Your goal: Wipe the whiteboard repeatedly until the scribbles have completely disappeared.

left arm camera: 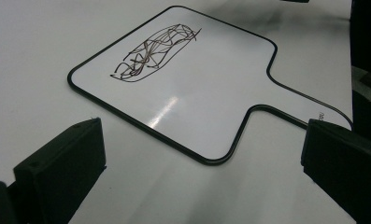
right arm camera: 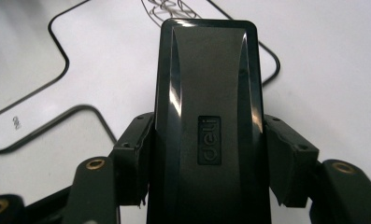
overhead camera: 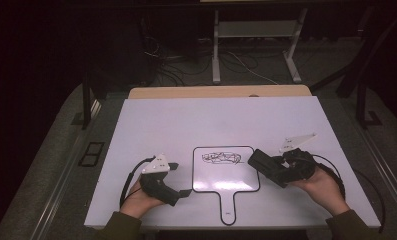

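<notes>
In the high view, a small white paddle-shaped whiteboard with a black rim and a short handle (overhead camera: 226, 172) lay flat on the large white table surface (overhead camera: 151, 125), its handle pointing toward the person. A dark scribble (overhead camera: 222, 158) sat in its upper part. The right gripper (overhead camera: 270, 167) hovered at the board's right edge, clamped on a black rectangular plastic board eraser (overhead camera: 262, 163). The left gripper (overhead camera: 182, 180) rested just left of the board, near its lower left corner.

In the left gripper view, the left gripper's two black jaws stood wide apart with nothing between them; the whiteboard (left arm camera: 183, 88) lay ahead, glossy, with a glare streak below the scribble (left arm camera: 153, 53).

In the right gripper view, the eraser (right arm camera: 206, 116) filled the space between the jaws, pinched on its two long sides at about mid-length, its branded back facing the camera and its far end aimed at the scribble (right arm camera: 171, 8).

The eraser looked light, rigid and smooth-sided, so a side grip at mid-length seemed sound, though hard sideways rubbing might let it twist. The thin board looked light and likely to slide on the slick table; pinning its handle or rim with the free gripper would probably steady it during wiping.
</notes>
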Action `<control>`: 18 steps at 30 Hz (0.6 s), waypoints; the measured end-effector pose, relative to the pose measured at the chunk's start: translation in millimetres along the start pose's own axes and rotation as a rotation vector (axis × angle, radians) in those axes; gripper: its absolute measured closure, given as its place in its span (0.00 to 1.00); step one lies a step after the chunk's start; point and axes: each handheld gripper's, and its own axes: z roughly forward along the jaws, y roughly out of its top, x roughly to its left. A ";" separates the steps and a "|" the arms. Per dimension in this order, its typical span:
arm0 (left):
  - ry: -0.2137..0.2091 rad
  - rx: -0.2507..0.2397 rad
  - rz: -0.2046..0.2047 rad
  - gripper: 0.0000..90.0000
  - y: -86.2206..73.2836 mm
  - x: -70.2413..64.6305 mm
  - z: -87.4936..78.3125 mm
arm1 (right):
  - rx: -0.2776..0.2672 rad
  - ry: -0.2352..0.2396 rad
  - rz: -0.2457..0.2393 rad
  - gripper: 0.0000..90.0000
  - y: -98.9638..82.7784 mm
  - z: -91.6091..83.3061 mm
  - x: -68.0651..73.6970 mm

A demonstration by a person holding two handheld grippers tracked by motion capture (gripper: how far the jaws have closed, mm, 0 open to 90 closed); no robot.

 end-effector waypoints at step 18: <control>-0.001 -0.004 -0.005 0.00 0.3 0.8 0.5 | 0.029 -0.009 -0.021 0.43 39.5 34.8 -11.1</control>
